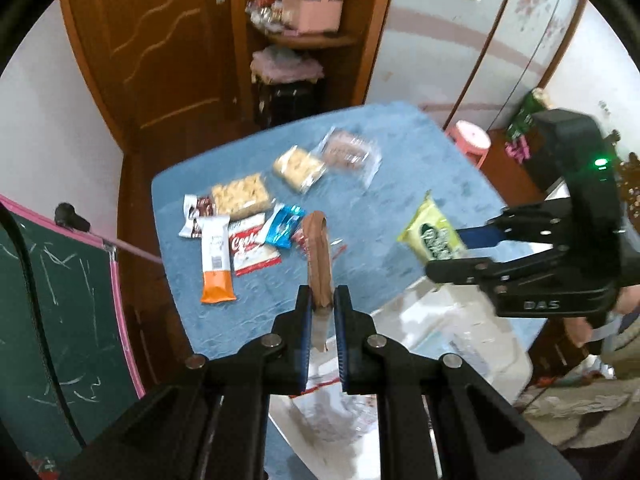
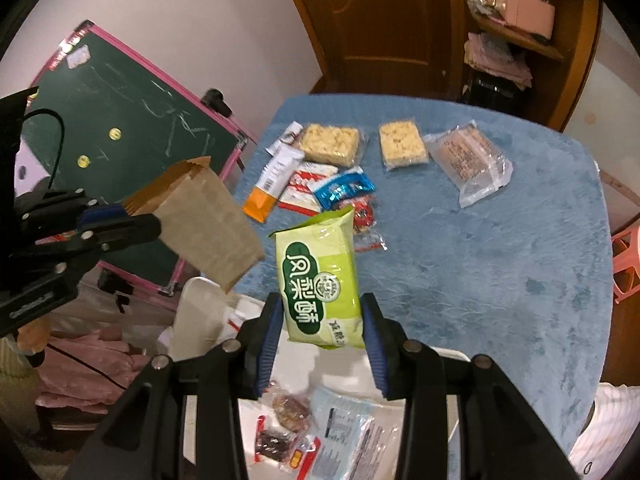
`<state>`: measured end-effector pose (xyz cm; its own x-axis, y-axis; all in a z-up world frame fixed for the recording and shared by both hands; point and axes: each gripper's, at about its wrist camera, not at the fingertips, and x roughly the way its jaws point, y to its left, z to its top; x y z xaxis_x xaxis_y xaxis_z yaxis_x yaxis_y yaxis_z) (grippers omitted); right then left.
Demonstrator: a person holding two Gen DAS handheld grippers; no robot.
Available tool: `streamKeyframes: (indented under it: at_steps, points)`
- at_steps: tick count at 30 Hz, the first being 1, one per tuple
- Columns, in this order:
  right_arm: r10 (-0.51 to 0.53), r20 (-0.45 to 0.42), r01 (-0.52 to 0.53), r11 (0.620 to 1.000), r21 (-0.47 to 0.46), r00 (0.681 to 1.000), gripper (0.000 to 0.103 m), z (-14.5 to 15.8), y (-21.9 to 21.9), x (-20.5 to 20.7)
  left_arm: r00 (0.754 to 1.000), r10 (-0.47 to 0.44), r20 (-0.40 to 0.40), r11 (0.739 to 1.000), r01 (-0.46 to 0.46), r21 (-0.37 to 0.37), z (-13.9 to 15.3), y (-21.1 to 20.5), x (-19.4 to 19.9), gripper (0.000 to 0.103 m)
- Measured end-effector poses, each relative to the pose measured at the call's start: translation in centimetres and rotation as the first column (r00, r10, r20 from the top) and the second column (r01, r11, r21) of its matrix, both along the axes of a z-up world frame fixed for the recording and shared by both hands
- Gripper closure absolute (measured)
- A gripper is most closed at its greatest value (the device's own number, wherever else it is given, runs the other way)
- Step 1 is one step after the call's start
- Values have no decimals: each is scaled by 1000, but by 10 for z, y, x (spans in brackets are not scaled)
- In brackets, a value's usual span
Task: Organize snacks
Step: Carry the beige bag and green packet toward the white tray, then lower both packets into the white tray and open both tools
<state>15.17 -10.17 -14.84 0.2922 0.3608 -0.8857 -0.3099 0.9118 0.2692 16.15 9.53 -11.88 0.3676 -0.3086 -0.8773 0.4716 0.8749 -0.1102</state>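
Observation:
In the left wrist view my left gripper (image 1: 323,294) is shut on a flat brown paper packet (image 1: 318,256), seen edge-on and lifted above the blue table (image 1: 400,184). The right wrist view shows that gripper (image 2: 136,216) at the left with the brown packet (image 2: 204,220). My right gripper (image 2: 321,302) is shut on a green snack packet (image 2: 320,280), also held in the air. From the left it appears as the right gripper (image 1: 452,254) with the green packet (image 1: 434,236). A white bin (image 2: 320,368) with several wrapped snacks lies beneath both grippers.
On the blue table (image 2: 480,260) lie two rice-crisp squares (image 2: 330,142) (image 2: 401,144), a brown cake in clear wrap (image 2: 468,156), an orange-white bar (image 2: 272,180) and a blue packet (image 2: 344,188). A green chalkboard (image 2: 120,120) stands left, a pink stool (image 2: 626,268) right.

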Motion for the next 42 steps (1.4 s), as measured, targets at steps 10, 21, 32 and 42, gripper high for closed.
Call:
streamKeyframes:
  at_steps: [10,21,32,42]
  points:
    - [30,63,-29,1000,-6,998,63,42,7,-62,999,-48,19,997,49,-54,37,-13,-77,94]
    - [27,30,-24,996,-88,999,63,36,9,-121,999,-39,-20,999,40,28,7,-33,-131,94]
    - [-39,2,39,995,-97,999,53,29,2,-144,999,-31,-34,996,34,78,-11,-46,-153,62]
    - [-43,27,45,994,-97,999,52,37,4,-151,1000,6,9,998,-6,56,0,-41,-155,32]
